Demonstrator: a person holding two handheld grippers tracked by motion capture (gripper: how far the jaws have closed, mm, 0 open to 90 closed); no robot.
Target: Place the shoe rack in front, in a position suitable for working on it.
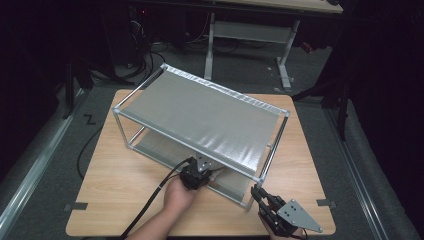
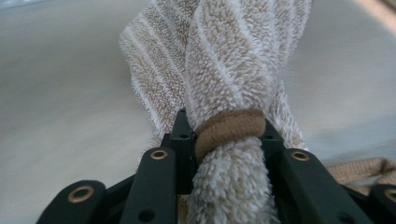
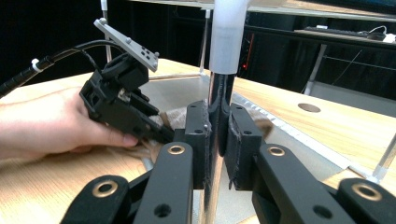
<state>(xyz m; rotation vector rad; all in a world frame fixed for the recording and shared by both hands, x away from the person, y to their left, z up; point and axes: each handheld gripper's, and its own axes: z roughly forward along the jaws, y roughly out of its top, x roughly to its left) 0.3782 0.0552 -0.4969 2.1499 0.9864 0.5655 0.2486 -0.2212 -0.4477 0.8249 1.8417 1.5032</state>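
Note:
A two-tier rack (image 1: 200, 117) with a metal frame and grey fabric shelves stands at an angle on the wooden table (image 1: 115, 175). My left gripper (image 1: 202, 172) reaches under the top shelf at the rack's front side. It is shut on a rolled beige striped towel (image 2: 229, 70), at the tan elastic band (image 2: 229, 130) around the roll. The towel hangs over the grey lower shelf (image 2: 70, 93). My right gripper (image 1: 256, 192) is shut on the rack's front corner post (image 3: 219, 93), its pads pressed against both sides. The right gripper view shows the left gripper (image 3: 121, 102) and the hand holding it (image 3: 46, 121).
A tan strap (image 2: 359, 168) lies on the lower shelf beside the towel. Beyond the table stands a white-legged desk (image 1: 250, 35), with cables on the dark floor (image 1: 145, 55). Bare wooden tabletop runs along the left and front of the rack.

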